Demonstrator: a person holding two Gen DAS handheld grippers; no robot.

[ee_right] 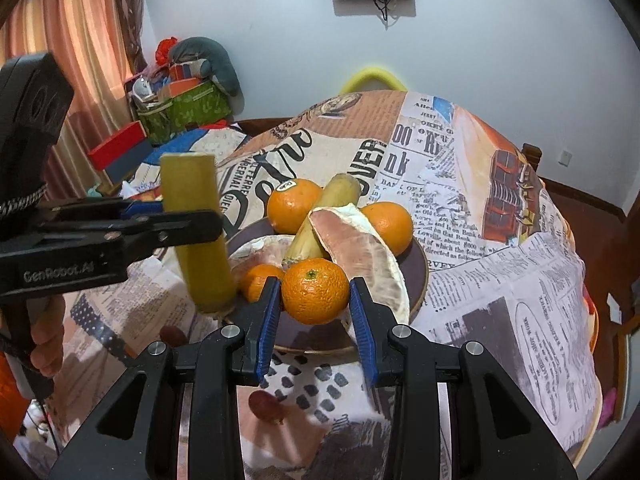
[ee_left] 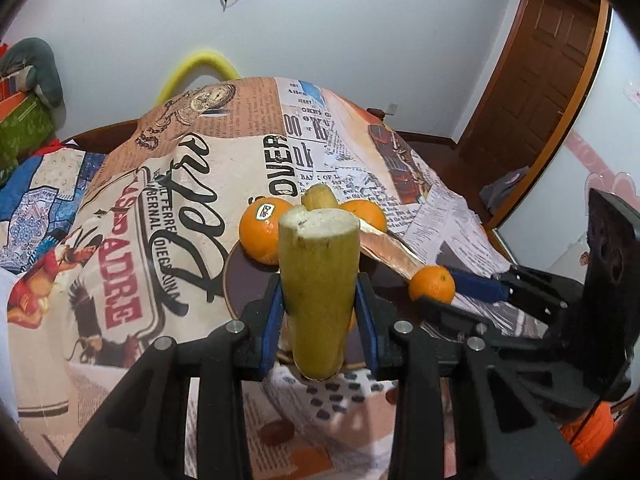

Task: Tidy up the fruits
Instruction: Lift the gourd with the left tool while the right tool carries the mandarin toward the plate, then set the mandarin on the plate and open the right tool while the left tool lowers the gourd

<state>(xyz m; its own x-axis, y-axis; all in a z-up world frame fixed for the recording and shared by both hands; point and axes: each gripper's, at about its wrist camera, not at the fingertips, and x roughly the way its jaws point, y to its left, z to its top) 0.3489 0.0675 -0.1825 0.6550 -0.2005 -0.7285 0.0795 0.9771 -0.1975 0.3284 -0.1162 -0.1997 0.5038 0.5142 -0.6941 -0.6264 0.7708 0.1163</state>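
Observation:
My left gripper (ee_left: 320,300) is shut on a yellow-green sugarcane piece (ee_left: 318,280), held upright over the near rim of a dark round plate (ee_left: 240,280); it also shows in the right wrist view (ee_right: 200,232). My right gripper (ee_right: 314,312) is shut on a small orange (ee_right: 315,290), seen from the left wrist too (ee_left: 432,284), just above the plate (ee_right: 420,276). The plate holds two larger oranges (ee_right: 294,204) (ee_right: 390,222), another small orange (ee_right: 258,280), a second sugarcane piece (ee_right: 324,216) and pomelo peel (ee_right: 360,256).
The table wears a newspaper-print cloth (ee_right: 500,260). A round reddish fruit (ee_right: 266,406) lies on the cloth near my right gripper. Boxes and a green bag (ee_right: 188,108) stand at the back left. A wooden door (ee_left: 540,80) is at the right.

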